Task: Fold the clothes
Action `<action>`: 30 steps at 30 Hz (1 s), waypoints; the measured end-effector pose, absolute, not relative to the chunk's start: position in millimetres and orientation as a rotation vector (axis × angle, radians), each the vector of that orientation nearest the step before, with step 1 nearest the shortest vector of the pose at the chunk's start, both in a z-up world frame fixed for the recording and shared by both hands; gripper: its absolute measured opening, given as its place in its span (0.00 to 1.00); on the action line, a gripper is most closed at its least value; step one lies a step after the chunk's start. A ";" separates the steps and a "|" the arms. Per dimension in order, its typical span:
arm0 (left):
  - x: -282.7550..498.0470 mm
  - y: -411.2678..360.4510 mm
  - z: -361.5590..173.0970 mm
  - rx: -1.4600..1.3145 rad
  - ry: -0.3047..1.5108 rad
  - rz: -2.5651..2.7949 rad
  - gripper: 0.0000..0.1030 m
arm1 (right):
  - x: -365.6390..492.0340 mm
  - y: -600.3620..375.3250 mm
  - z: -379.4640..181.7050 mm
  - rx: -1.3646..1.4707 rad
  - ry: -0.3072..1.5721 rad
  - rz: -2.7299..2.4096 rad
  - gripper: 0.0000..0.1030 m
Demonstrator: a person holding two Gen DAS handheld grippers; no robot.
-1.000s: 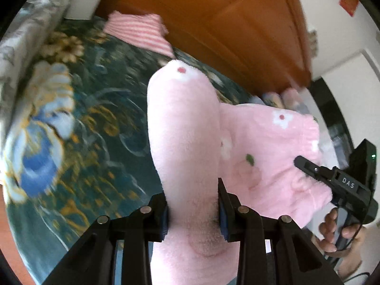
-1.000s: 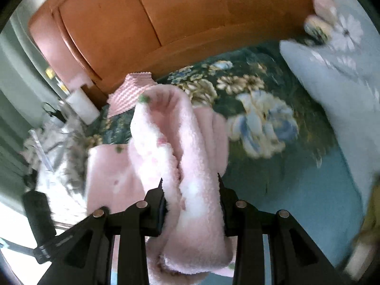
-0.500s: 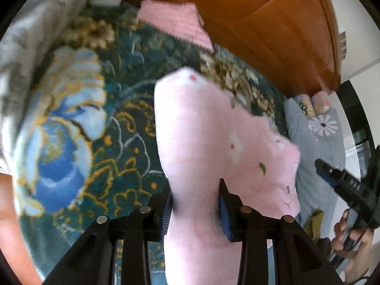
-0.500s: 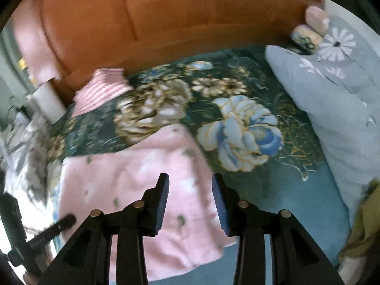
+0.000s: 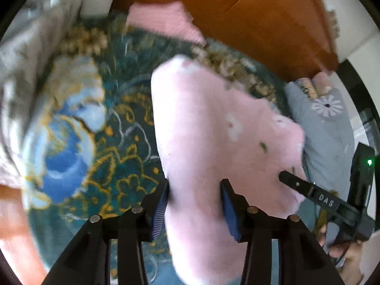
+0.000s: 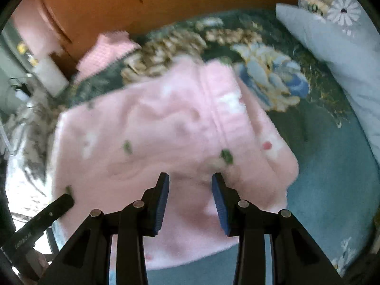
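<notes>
The pink fleece garment (image 6: 171,128) lies spread on the bed (image 6: 327,166), over a dark teal bedspread w/ big blue and gold flowers; it is fluffy, pale pink, dotted w/ white flower shapes, small green leaf marks and a red spot or 2 (motion blur softens most of the print). A raised seam or band runs up the cloth right of centre in the right wrist view; the near edge looks rounded and doubled over, though blur makes the layers hard to count.

Left gripper (image 5: 194,197): jaws clamped on a thick fold of the garment (image 5: 213,142), pink cloth filling the gap between the blue pads and spilling below them; the fabric rises from the jaws in a broad band. Right gripper (image 6: 190,190): jaws apart, above the garment's near part, nothing between the pads; whether the tips touch the cloth I can't tell.

Each gripper shows in the other's view, the right gripper (image 5: 327,199) at the garment's right edge. A 2nd pink striped item (image 6: 106,49) sits at the far side by the orange-brown wooden panel (image 6: 190,0); a grey pillow w/ a daisy print (image 6: 337,42) lies to the right, apart from the garment.
</notes>
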State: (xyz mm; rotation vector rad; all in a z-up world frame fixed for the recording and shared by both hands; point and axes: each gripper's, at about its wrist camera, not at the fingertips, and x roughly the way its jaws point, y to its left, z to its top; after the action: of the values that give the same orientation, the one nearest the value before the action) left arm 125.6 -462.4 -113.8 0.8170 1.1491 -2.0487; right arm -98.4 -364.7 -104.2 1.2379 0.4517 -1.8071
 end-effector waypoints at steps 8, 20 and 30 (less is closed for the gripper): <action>143.8 -367.9 -115.3 0.838 0.840 -2.075 0.47 | -83.5 -304.9 -121.2 1.231 0.537 -1.852 0.70; 71.8 -338.9 -159.5 0.978 0.636 -2.024 0.63 | -78.2 -288.4 -158.6 1.044 0.678 -1.893 0.93; 42.1 -335.5 -175.9 0.919 0.567 -1.899 0.94 | -87.6 -286.6 -173.5 0.859 0.734 -1.944 0.93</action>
State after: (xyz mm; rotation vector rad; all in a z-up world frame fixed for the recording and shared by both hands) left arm 42.1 -335.5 -175.9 0.9191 0.5666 -1.8995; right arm -87.6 -286.6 -173.5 0.8591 0.7340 -1.9444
